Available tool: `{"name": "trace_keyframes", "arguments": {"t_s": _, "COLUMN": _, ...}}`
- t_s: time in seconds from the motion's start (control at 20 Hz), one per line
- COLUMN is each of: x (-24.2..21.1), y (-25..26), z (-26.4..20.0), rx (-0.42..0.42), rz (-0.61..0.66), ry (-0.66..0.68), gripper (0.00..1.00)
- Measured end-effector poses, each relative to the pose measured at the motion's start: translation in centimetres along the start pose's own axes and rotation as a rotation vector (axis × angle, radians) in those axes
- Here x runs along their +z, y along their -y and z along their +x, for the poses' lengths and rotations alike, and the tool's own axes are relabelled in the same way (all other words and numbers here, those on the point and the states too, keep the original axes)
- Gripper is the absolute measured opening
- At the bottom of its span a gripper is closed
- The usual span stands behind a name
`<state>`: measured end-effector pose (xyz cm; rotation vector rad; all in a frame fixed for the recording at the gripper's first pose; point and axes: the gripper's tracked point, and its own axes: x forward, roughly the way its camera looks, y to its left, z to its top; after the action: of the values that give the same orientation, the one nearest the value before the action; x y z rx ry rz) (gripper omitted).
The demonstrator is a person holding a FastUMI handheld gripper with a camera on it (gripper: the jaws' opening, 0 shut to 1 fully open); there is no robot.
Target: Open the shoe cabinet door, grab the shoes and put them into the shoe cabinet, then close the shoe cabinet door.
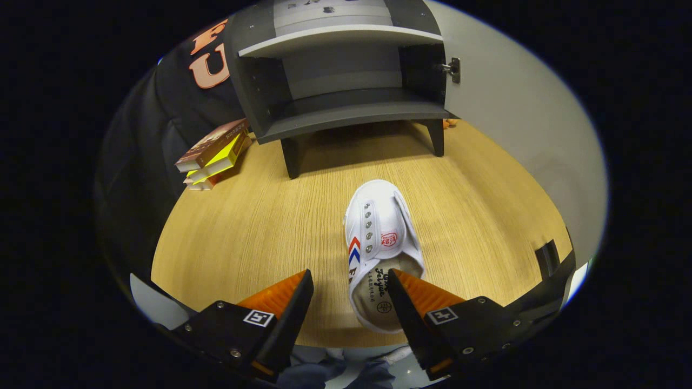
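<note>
A white canvas shoe (378, 237) with red and blue chevrons lies on the wooden table (259, 227), toe pointing toward the cabinet. My gripper (350, 276) is open and hovers over the shoe's heel end; the right fingertip (403, 283) overlaps the shoe's opening, while the left fingertip (300, 286) stands clear of it to the left. Beyond the shoe stands the dark grey shoe cabinet (346, 113) on short legs, its door (519, 124) swung open to the right, showing a bare lower shelf and an upper shelf.
A stack of books (213, 154) leans beside the cabinet's left side. A small orange thing (450, 123) peeks out behind the cabinet's right leg. The open door spans the right side of the table. A person's clothing (346, 367) shows below the fingers.
</note>
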<state>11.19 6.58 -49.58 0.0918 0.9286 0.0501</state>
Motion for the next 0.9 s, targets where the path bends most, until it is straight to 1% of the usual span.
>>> {"name": "trace_keyframes", "arguments": {"t_s": 0.15, "x": -0.4, "y": -0.3, "z": 0.9, "rx": 0.002, "rz": -0.01, "ry": -0.024, "gripper": 0.75}}
{"name": "trace_keyframes", "arguments": {"t_s": 0.2, "x": -0.7, "y": -0.3, "z": 1.2, "rx": 0.0, "rz": -0.013, "ry": -0.033, "gripper": 0.66}}
{"name": "trace_keyframes", "arguments": {"t_s": 0.25, "x": -0.8, "y": -0.2, "z": 1.4, "rx": -0.006, "rz": -0.015, "ry": -0.04, "gripper": 0.61}}
{"name": "trace_keyframes", "arguments": {"t_s": 0.3, "x": -0.9, "y": 0.1, "z": 1.5, "rx": -0.014, "rz": -0.012, "ry": -0.05, "gripper": 0.48}}
{"name": "trace_keyframes", "arguments": {"t_s": 0.35, "x": -1.0, "y": 0.3, "z": 1.7, "rx": -0.02, "rz": -0.002, "ry": -0.052, "gripper": 0.42}}
{"name": "trace_keyframes", "arguments": {"t_s": 0.4, "x": -1.0, "y": 0.5, "z": 1.7, "rx": -0.025, "rz": 0.009, "ry": -0.057, "gripper": 0.32}}
{"name": "trace_keyframes", "arguments": {"t_s": 0.45, "x": -1.0, "y": 0.6, "z": 1.9, "rx": -0.025, "rz": 0.02, "ry": -0.06, "gripper": 0.28}}
{"name": "trace_keyframes", "arguments": {"t_s": 0.5, "x": -1.1, "y": 0.6, "z": 1.8, "rx": -0.019, "rz": 0.029, "ry": -0.061, "gripper": 0.21}}
{"name": "trace_keyframes", "arguments": {"t_s": 0.65, "x": -1.0, "y": 0.6, "z": 1.7, "rx": -0.009, "rz": 0.034, "ry": -0.06, "gripper": 0.12}}
{"name": "trace_keyframes", "arguments": {"t_s": 0.7, "x": -1.0, "y": 0.6, "z": 1.7, "rx": -0.01, "rz": 0.034, "ry": -0.058, "gripper": 0.07}}
{"name": "trace_keyframes", "arguments": {"t_s": 0.8, "x": -1.0, "y": 0.6, "z": 1.5, "rx": -0.012, "rz": 0.042, "ry": -0.064, "gripper": 0.0}}
{"name": "trace_keyframes", "arguments": {"t_s": 0.9, "x": -0.8, "y": 0.8, "z": 1.4, "rx": -0.027, "rz": 0.043, "ry": -0.062, "gripper": 0.0}}
